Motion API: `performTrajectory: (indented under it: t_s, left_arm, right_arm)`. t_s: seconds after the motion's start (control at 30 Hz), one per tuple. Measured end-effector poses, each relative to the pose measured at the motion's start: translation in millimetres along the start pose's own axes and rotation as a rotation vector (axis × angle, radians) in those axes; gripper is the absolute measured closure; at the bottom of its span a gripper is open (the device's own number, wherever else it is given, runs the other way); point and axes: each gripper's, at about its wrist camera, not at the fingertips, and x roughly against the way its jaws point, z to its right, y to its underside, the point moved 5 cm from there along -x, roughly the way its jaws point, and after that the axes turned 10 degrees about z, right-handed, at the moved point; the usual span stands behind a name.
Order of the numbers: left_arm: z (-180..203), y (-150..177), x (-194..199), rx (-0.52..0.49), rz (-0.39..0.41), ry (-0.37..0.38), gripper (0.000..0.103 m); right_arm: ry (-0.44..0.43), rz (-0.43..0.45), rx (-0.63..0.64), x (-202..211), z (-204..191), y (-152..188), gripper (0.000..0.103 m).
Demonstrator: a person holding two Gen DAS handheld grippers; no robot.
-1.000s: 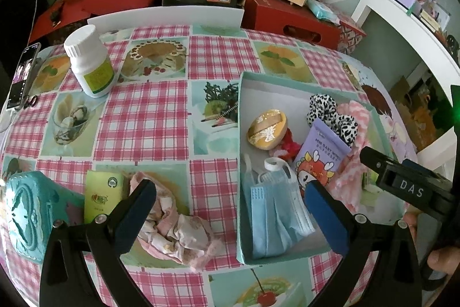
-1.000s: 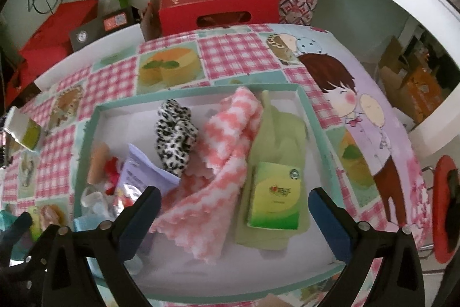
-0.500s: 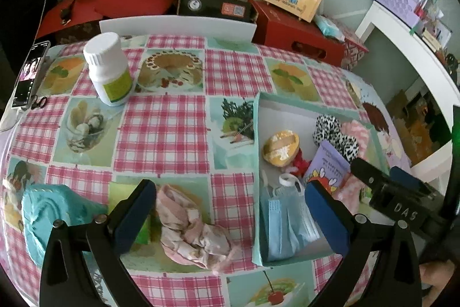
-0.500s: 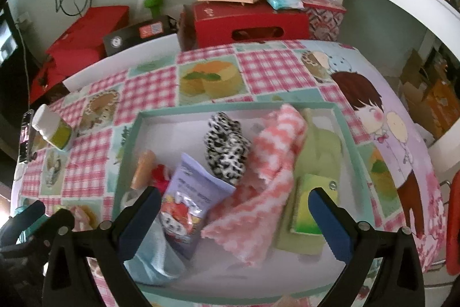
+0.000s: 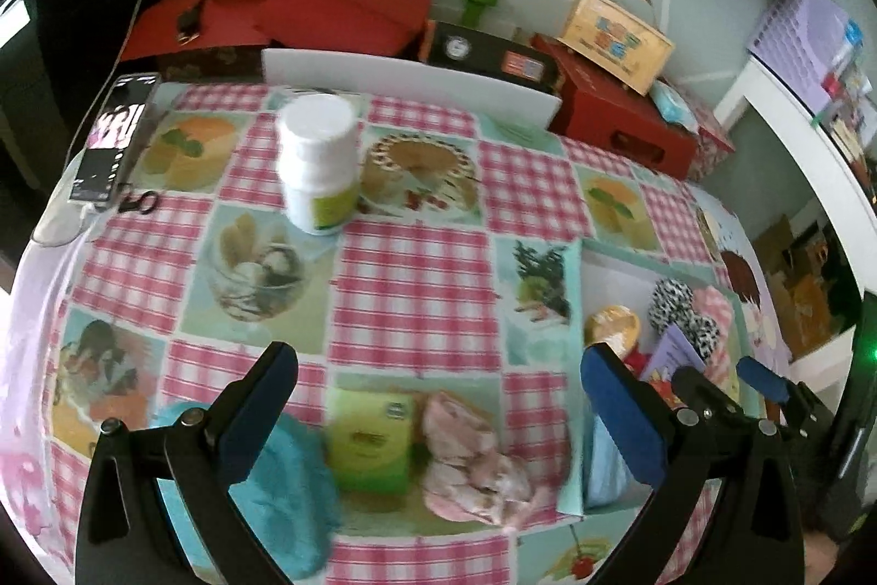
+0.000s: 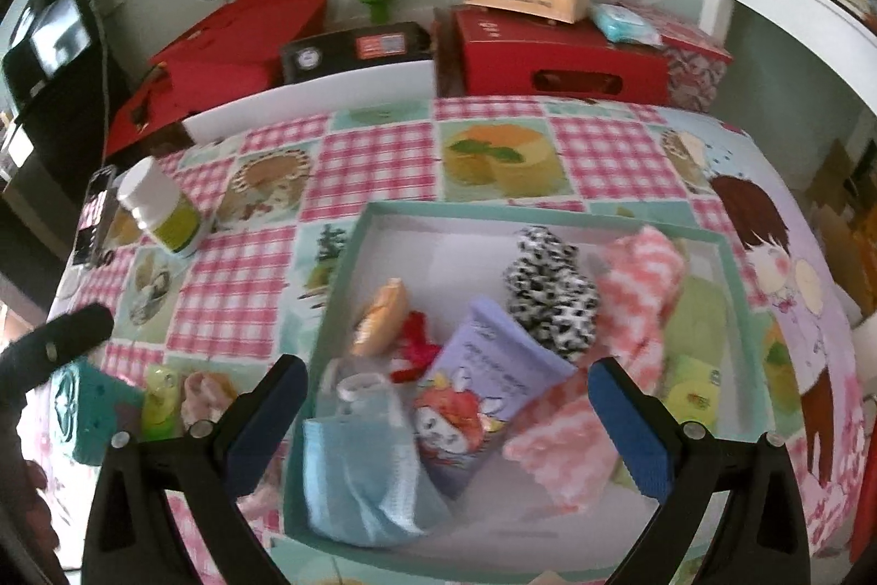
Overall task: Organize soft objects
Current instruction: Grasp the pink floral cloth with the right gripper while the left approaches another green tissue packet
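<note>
We see bare bench [image 5: 416, 289] in the middle of the left view. A white bottle [image 5: 318, 163] stands upper left; the box wall [image 5: 573, 365] blocks the right.

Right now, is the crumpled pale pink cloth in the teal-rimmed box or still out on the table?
Out. The crumpled pale pink cloth lies on the checked tablecloth, outside the teal-rimmed box, beside a green packet.

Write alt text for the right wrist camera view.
The open right gripper hovers over a teal-rimmed shallow box holding a blue face mask, purple cartoon pouch, leopard-print scrunchie and pink checked cloth, on a pink gingham tablecloth.
</note>
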Motion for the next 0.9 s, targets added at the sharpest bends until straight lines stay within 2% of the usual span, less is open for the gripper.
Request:
performTrajectory:
  t_s: [0.23,0.37,0.53,0.7,0.9]
  left_arm:
    - [-41.4,-6.3,2.8,0.043,-0.018,-0.073,0.0]
    - [-56.3,-2.7,-0.7,0.081,-0.061,-0.096,0.0]
    - [-55.2,1.0,-4.8,0.077,-0.091,-0.094,0.0]
    - [-50.3,8.9,-14.1,0.046,-0.154,-0.106,0.0]
    - [-45.9,10.5,-19.8,0.016,-0.186,-0.128,0.0]
  right_arm:
    - [-0.076,0.04,0.076,3.0,-46.7,-5.7,0.0]
    - [-0.151,0.006,0.14,-1.5,-77.7,1.4,0.0]
    - [-0.167,-0.047,0.265,-13.0,-108.8,19.3,0.0]
    - [-0.191,-0.099,0.306,-21.0,-121.5,34.3,0.0]
    - [-0.211,-0.146,0.34,-27.2,-131.1,46.5,0.0]
